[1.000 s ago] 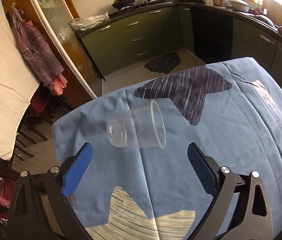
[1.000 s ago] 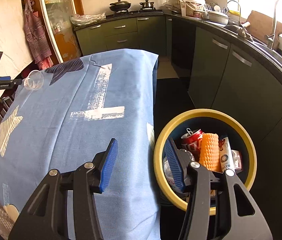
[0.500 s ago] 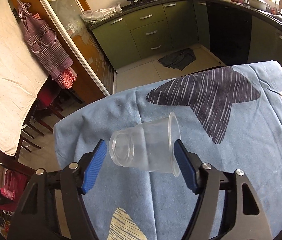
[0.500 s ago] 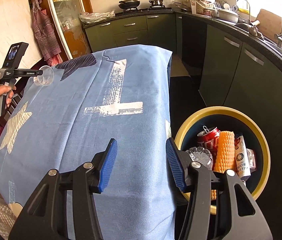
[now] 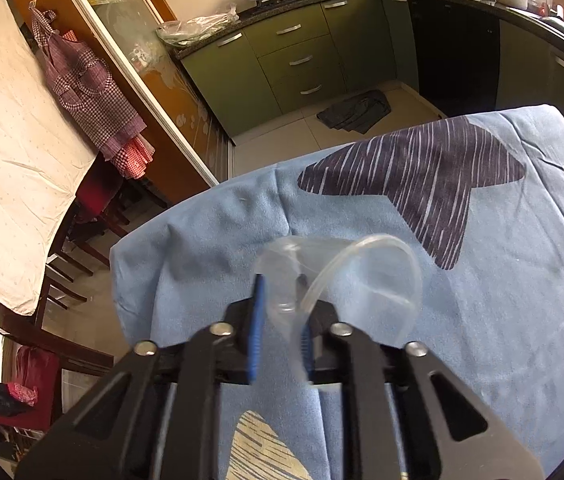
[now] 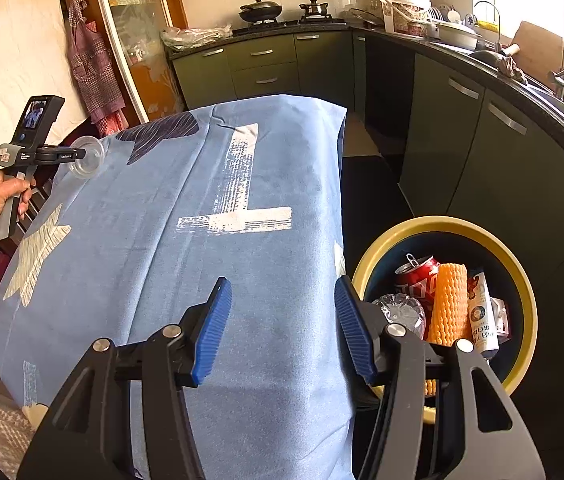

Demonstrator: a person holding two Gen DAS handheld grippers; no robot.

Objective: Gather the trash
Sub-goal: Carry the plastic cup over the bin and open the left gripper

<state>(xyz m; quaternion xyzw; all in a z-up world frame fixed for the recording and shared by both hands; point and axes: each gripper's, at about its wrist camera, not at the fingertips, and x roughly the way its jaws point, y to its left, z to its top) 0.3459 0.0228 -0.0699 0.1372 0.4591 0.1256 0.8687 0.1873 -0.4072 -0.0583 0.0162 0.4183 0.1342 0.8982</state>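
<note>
Clear plastic cup (image 5: 338,280) crushed in left hand-held gripper (image 5: 280,320), rim rightward.

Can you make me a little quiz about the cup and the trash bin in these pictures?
1. True or false: the left gripper has squeezed the clear plastic cup between its blue pads.
2. Which one is in the yellow-rimmed bin? A) a red can B) a banana C) a shoe
3. Fill in: the right gripper is open and holds ____.

Key: 1 true. 2 A. 3 nothing; it hangs over the blue tablecloth, beside the bin.
</note>
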